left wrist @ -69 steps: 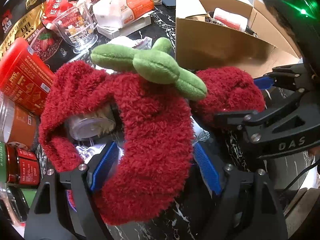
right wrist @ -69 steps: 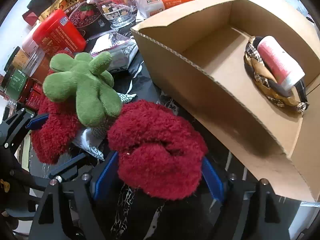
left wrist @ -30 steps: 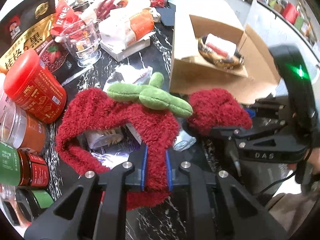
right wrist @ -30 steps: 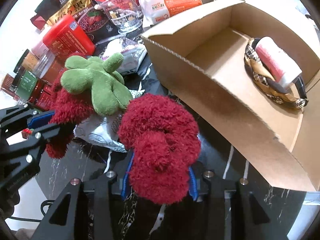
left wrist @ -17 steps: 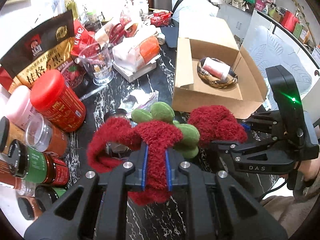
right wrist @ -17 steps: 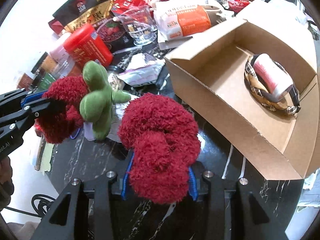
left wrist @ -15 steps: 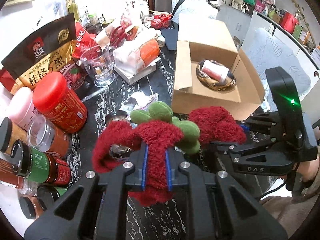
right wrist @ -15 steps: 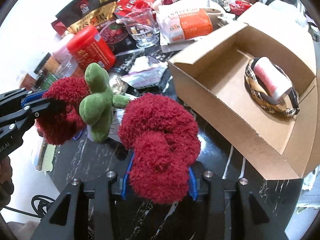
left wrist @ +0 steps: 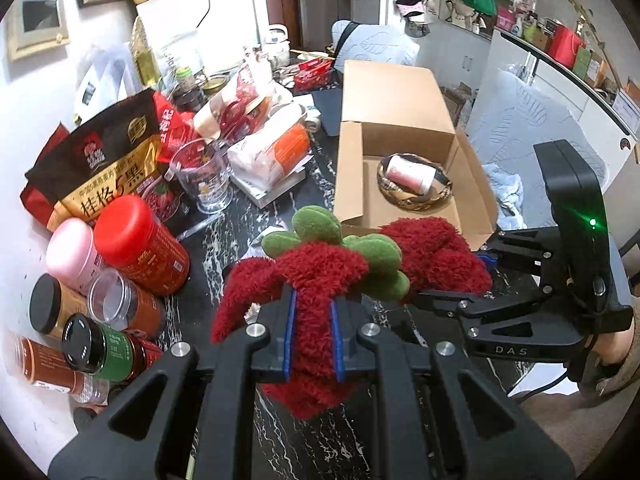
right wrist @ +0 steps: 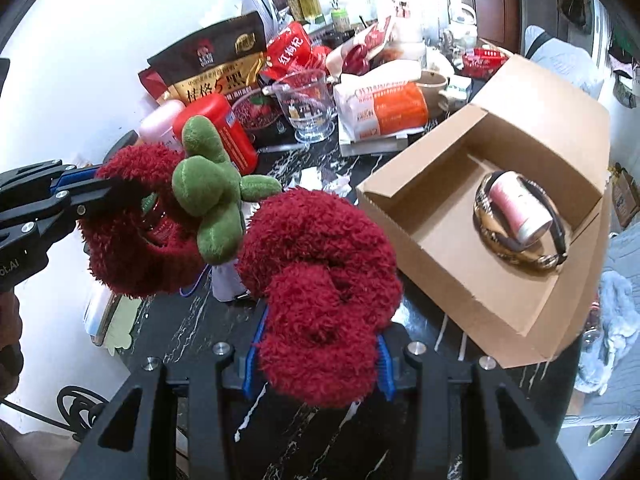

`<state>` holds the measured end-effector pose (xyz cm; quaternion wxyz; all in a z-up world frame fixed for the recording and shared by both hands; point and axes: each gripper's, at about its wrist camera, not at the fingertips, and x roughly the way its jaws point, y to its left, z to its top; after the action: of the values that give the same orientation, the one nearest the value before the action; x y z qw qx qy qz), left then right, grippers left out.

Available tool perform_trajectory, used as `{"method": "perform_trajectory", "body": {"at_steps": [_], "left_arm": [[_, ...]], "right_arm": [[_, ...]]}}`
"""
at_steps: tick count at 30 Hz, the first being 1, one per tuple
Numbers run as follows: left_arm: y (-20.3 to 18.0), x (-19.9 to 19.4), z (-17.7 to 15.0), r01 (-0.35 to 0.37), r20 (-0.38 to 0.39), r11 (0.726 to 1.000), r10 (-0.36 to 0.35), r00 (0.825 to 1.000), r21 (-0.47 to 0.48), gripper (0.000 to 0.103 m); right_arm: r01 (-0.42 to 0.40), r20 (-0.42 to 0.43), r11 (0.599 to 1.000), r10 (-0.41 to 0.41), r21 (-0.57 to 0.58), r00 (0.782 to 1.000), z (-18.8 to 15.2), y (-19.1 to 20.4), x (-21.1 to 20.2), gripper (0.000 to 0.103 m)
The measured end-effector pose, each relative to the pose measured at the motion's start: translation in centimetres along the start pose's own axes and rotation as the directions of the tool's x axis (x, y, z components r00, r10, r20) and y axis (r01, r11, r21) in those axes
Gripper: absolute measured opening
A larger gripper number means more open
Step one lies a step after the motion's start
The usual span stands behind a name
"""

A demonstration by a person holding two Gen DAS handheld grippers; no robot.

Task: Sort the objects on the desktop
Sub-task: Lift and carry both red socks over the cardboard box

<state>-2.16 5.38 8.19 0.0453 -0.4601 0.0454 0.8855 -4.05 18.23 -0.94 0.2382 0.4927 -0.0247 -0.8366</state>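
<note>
Left wrist view: both grippers, angled downward, pinch the red plush (left wrist: 316, 276), seemingly aloft.

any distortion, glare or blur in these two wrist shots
Left wrist view: strong fisheye bending with dark rounded corners, sharp on the red plush, and the green light on the right gripper flares. Right wrist view: same barrel warp, the white wall at upper left is blown out, and the cardboard box is crisp.
</note>
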Motion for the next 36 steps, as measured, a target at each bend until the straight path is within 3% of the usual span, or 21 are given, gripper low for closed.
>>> {"method": "perform_trajectory", "body": {"at_steps": [20, 36], "left_arm": [[-6.7, -2.5, 5.4, 0.060, 0.090, 0.983, -0.077, 0.993, 0.175, 0.013], [-10.8, -1.0, 11.6, 0.111, 0.141, 0.949, -0.158, 0.977, 0.294, 0.013]], "right_arm": [[0.088, 0.115, 0.992, -0.098, 0.094, 0.989, -0.6, -3.4, -7.1, 0.045], [0.147, 0.176, 0.972, -0.180, 0.184, 0.968, 1.1, -8.2, -10.5, 0.045]]}}
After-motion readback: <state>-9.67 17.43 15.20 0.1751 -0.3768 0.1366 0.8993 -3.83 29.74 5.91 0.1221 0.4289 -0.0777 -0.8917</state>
